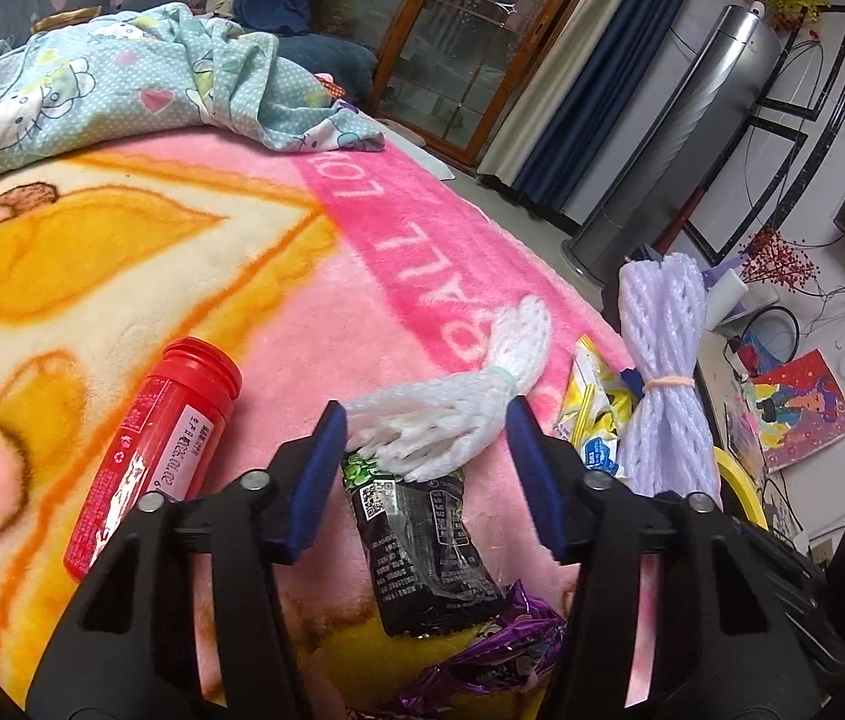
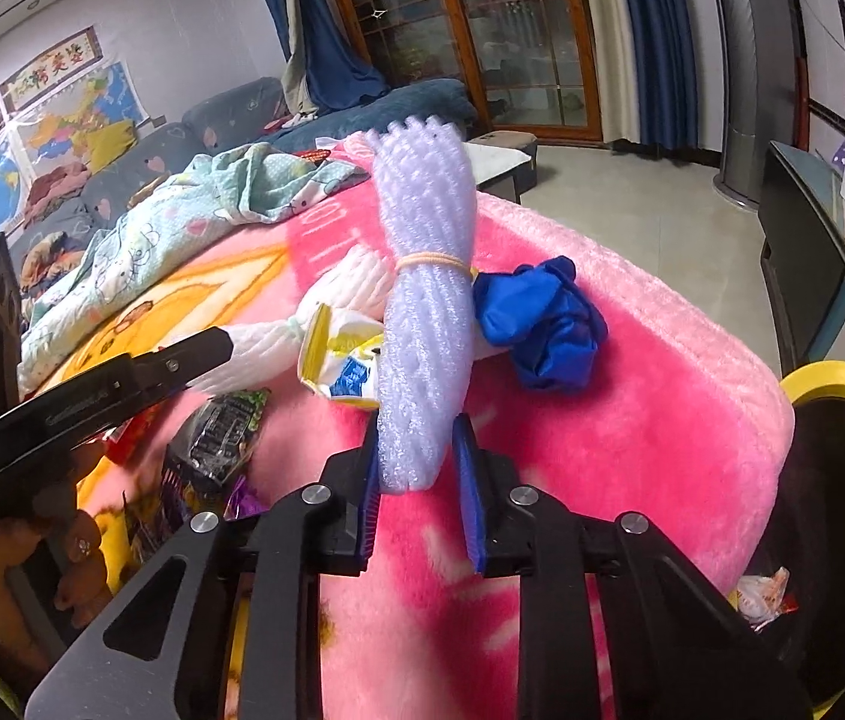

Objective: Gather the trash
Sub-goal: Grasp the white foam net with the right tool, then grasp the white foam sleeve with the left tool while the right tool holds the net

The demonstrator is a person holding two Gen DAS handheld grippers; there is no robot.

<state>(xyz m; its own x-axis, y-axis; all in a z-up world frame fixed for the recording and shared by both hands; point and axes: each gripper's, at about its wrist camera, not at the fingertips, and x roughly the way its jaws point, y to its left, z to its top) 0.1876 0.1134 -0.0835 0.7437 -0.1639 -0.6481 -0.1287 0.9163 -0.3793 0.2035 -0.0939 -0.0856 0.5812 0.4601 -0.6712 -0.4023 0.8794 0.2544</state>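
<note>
While gripping the near end of a lilac foam net (image 2: 422,240), right hand-held gripper (image 2: 416,426) at lower centre, bundle standing upright out of the closed pads, rubber band round its middle. Left hand-held gripper (image 1: 427,414) part-open, straddling a white foam net (image 1: 518,336) on the pink blanket (image 1: 422,228) of the bed; left pad touching it, right pad just clear. Lying below the white net, a black wrapper (image 1: 422,546), then a purple wrapper (image 1: 494,648) at the bottom edge. Red bottle (image 1: 152,450) at lower left, on its side. Beside the lilac net, a yellow-and-white wrapper (image 2: 341,366) and a crumpled blue bag (image 2: 542,324). Yellow-rimmed bin (image 2: 842,384) at far right, off the bed.
</note>
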